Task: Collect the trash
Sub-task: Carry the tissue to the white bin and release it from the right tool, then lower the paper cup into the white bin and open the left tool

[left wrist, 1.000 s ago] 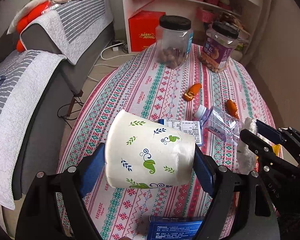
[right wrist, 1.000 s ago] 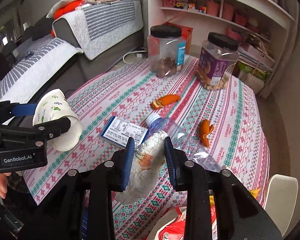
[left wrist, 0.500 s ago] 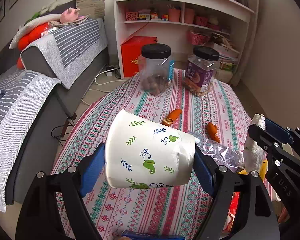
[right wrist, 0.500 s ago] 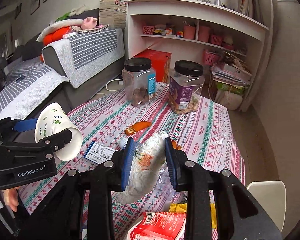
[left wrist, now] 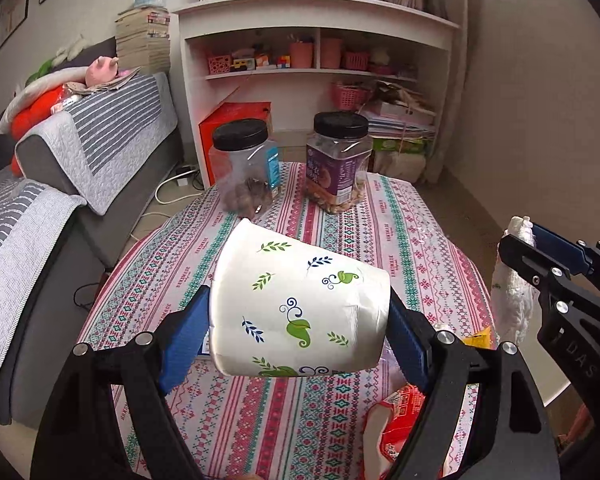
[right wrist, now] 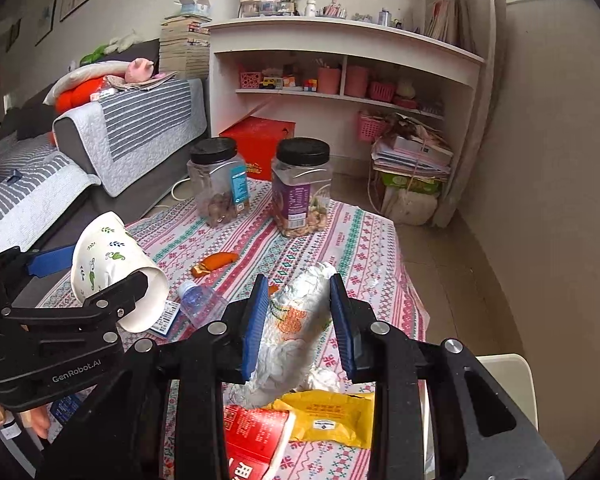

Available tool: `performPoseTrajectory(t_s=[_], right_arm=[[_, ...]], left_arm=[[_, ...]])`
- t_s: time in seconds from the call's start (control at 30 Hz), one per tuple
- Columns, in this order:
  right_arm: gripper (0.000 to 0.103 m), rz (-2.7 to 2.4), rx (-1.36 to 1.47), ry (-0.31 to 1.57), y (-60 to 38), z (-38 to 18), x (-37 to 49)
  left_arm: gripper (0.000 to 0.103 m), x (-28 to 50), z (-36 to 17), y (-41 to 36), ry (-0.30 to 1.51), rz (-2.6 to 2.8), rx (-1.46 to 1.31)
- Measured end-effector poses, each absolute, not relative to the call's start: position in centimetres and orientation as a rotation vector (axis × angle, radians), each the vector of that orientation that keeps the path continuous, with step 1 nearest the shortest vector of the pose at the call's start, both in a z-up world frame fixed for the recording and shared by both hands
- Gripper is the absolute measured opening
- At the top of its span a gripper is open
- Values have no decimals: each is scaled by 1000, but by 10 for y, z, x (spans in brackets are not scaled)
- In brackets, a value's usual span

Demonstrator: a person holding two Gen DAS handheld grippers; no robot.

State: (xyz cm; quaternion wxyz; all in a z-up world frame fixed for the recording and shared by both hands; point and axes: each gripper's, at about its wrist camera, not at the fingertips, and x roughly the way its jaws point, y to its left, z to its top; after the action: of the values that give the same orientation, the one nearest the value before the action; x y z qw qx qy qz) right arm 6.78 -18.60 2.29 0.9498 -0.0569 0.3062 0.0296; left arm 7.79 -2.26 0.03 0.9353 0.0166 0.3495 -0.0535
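While my left gripper point(left wrist: 300, 312) pinches a paper cup point(left wrist: 298, 306) across its width, the cup lies on its side above the table, its open mouth turned to the left and its white wall printed with green and blue leaves. The blue pads point(left wrist: 184, 332) press on the rim at one side and on the base at the other. My right gripper point(right wrist: 298, 320) is clamped on a crumpled white wrapper point(right wrist: 296, 324) with an orange print; both pads bear on it, and its top sticks out beyond my fingertips.

Below me the patterned tablecloth point(right wrist: 364, 240) carries more trash. An orange peel point(right wrist: 214, 264) lies in the middle, and nearer, to its left, a crushed clear plastic bottle point(right wrist: 200, 300) rests beside a small printed carton point(right wrist: 166, 318) that the cup partly hides. At the near edge sit a red packet point(right wrist: 252, 440) and a yellow packet point(right wrist: 332, 418), touching each other under my right fingers.

At the far end of the table stand two black-lidded plastic jars point(right wrist: 216, 182), side by side and upright, each with some nuts in the bottom. Beyond them are a red box point(right wrist: 260, 136) on the floor, a white shelf unit point(right wrist: 340, 64) and, at far left, a grey sofa point(right wrist: 140, 128) with striped covers.
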Motion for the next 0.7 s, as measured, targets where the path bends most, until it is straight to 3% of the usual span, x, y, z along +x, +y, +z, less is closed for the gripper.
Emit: performPoseTrajectory(t_s=[0.57, 0.6, 0.67, 0.7], right_arm=[[33, -305, -12, 670, -326, 18, 30], [35, -336, 3, 674, -336, 18, 26], [50, -401, 29, 675, -357, 18, 18], [63, -435, 41, 669, -367, 19, 12]], left_arm=[[80, 62, 2, -117, 695, -275, 109], [80, 61, 2, -126, 695, -291, 116], [80, 59, 3, -143, 698, -323, 126], [80, 57, 3, -153, 701, -342, 131]])
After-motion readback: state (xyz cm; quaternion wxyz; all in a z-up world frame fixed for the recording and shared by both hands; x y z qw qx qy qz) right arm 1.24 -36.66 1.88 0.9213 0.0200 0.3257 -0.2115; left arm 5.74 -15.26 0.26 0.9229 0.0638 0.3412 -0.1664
